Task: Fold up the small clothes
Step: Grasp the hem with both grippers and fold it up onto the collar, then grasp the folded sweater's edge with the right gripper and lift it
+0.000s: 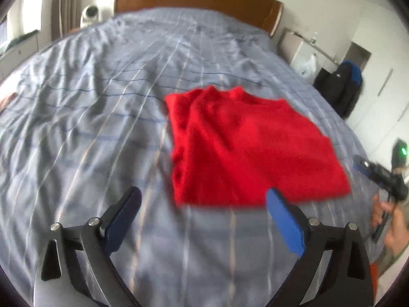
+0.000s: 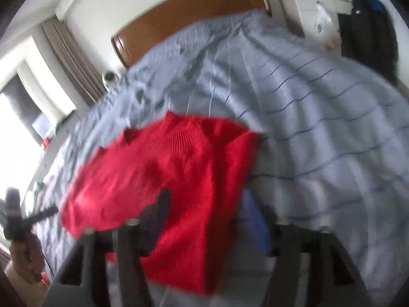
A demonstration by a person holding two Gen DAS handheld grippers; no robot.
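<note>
Your red knitted sweater lies folded on the blue-grey striped bed cover, toward its right side. Your left gripper hovers just short of its near edge, jaws wide apart and empty. Your right gripper hangs over the sweater, jaws apart, blurred.

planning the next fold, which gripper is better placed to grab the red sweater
Right. The right gripper hangs open over the red sweater's near edge; the left gripper is open beside it, over bare bedsheet.
</note>
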